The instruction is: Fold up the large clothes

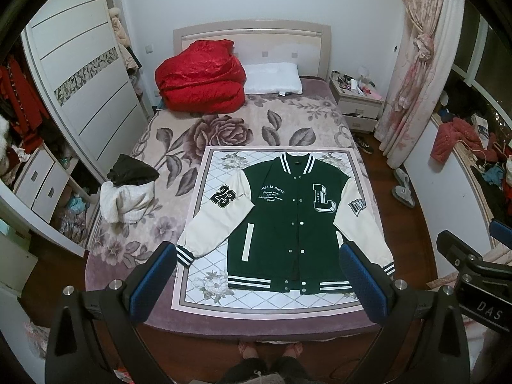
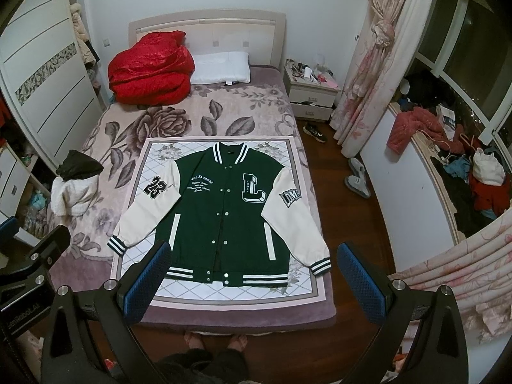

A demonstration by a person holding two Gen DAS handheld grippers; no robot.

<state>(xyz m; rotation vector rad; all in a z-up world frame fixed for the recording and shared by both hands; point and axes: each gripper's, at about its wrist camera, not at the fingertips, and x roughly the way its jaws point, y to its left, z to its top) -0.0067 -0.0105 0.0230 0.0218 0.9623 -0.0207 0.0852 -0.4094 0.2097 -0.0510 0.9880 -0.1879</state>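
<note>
A green varsity jacket [image 1: 288, 217] with cream sleeves lies flat and face up on a patterned white mat [image 1: 204, 172] at the foot of the bed; it also shows in the right wrist view [image 2: 220, 211]. Its sleeves angle out and down, and its snaps are closed. My left gripper [image 1: 257, 256] is open and empty, held high above the jacket's hem. My right gripper [image 2: 254, 254] is open and empty, also high above the hem. The right gripper's body shows at the right edge of the left wrist view [image 1: 473, 265].
A red quilt [image 1: 201, 76] and white pillow [image 1: 273, 78] lie at the head of the bed. A pile of black and white clothes [image 1: 128, 192] sits on the bed's left side. A wardrobe [image 1: 80, 73] stands left, a nightstand [image 1: 358, 99] and curtain [image 1: 412, 73] right.
</note>
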